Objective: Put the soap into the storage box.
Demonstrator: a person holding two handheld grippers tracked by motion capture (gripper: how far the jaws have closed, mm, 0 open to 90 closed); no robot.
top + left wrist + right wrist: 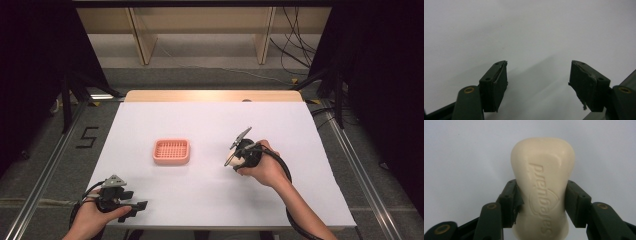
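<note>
Right gripper (541,202) jaws pinch a cream soap bar (543,182) by its long sides; the right gripper view shows embossed lettering, the high view just a pale sliver at the gripper (235,156), right of the pink basket (171,151). Left gripper (537,82) jaws spread, nothing between, low over white table (210,190). Dark room, shelving behind.
</note>
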